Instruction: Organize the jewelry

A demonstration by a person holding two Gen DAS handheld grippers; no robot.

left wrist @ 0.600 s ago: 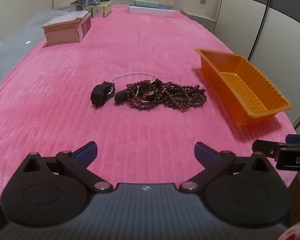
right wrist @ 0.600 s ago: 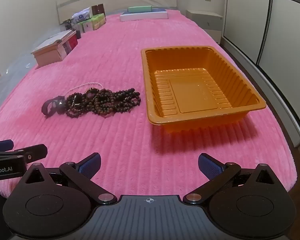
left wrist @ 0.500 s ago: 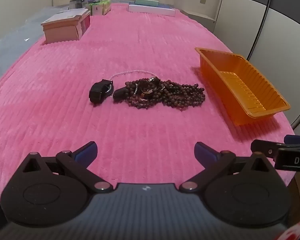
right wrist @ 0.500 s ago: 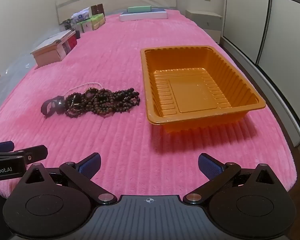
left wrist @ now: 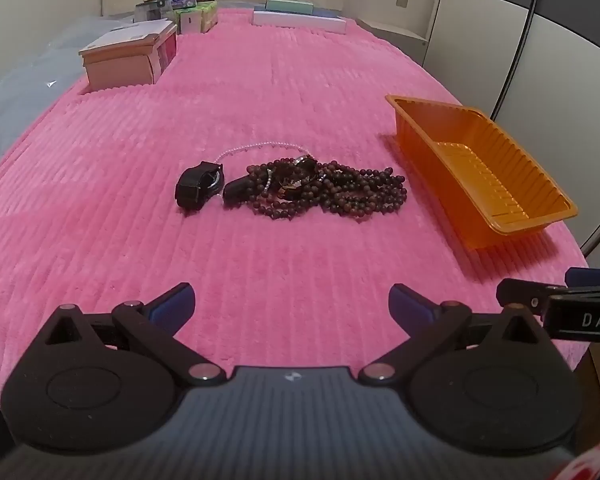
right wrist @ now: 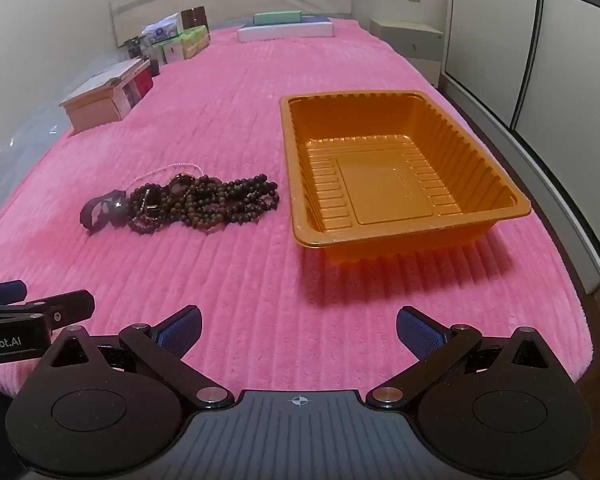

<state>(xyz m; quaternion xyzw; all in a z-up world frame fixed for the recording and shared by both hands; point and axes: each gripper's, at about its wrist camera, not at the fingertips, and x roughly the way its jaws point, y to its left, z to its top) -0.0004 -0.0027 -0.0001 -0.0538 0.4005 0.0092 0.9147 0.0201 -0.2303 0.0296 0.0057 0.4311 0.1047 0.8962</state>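
A pile of dark brown bead strands point(left wrist: 332, 194) lies on the pink ribbed blanket, with a black watch point(left wrist: 198, 188) at its left end and a thin pearl chain point(left wrist: 260, 147) behind. The pile also shows in the right wrist view point(right wrist: 204, 202). An empty orange plastic tray point(right wrist: 400, 168) stands to the right of the pile; in the left wrist view it is at the right point(left wrist: 480, 168). My left gripper point(left wrist: 290, 306) is open and empty, short of the pile. My right gripper point(right wrist: 298, 330) is open and empty, short of the tray.
A pink box point(left wrist: 128, 58) stands at the far left of the blanket. Several small boxes point(left wrist: 188, 12) and a flat white box point(left wrist: 300, 20) stand at the far end. Wardrobe doors point(right wrist: 560, 60) run along the right. The blanket's edge drops off right of the tray.
The left view has shifted slightly, so the pile sits a little higher and further off. The right gripper has barely moved. Both stay open.
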